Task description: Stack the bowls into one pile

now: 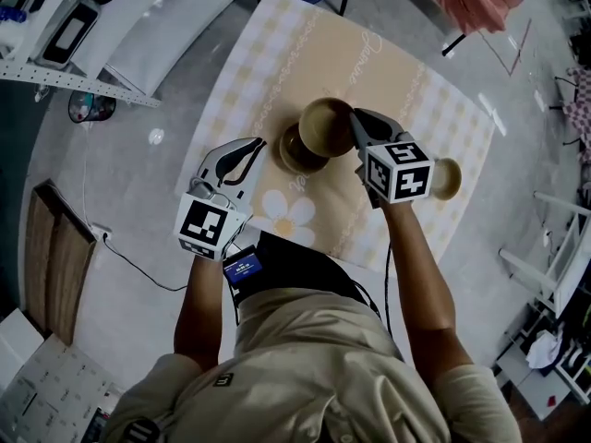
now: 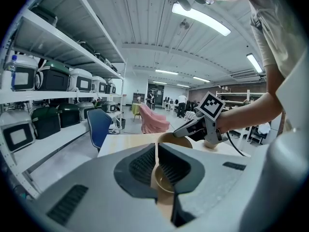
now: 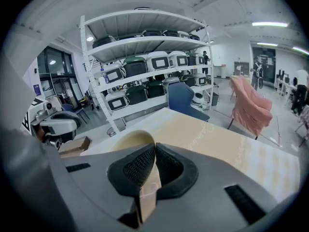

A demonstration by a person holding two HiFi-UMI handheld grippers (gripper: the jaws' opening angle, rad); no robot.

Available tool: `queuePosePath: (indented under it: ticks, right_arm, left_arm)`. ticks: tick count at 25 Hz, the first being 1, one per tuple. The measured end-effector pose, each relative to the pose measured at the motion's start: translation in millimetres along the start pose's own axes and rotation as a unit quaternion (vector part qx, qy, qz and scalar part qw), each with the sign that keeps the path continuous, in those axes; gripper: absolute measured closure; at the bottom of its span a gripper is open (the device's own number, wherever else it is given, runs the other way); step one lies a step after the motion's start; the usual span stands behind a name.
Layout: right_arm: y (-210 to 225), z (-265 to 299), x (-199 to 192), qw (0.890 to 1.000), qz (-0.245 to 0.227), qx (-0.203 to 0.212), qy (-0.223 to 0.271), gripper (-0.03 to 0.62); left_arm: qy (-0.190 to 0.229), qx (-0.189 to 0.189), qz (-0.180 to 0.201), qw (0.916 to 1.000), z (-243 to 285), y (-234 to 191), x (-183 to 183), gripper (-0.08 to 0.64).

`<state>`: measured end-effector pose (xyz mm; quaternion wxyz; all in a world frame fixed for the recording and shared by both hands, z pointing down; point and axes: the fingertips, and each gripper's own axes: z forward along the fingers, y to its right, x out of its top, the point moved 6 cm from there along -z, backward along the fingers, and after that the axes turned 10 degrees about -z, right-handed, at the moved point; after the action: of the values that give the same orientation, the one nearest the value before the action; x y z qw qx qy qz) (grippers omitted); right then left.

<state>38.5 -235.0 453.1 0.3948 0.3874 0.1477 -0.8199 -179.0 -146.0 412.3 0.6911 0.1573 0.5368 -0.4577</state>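
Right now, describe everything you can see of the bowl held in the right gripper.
The held bowl is plain tan with a matte finish, round, fairly deep and empty, and looks ceramic. The right gripper is shut on its rim, on the person's right side, with the wall pinched between the pads. The bowl looks slightly tipped and overlaps the darker bowl, which sits on the checked cloth. Whether the two bowls touch cannot be told.
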Motion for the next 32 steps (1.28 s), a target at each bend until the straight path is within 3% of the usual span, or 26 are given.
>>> queuePosePath:
  ticks: [15, 32]
  right_arm:
    - [-41, 18, -31, 0.998, -0.026, 0.041, -0.038, 0.58]
    - [-46, 28, -51, 0.997, -0.037, 0.041, -0.047, 0.578]
  left_arm:
    - [-0.003, 0.012, -0.016, 0.9998, -14, 9, -23, 0.534]
    - [-0.02, 0.001, -0.018, 0.9996, 5, 21, -37, 0.534]
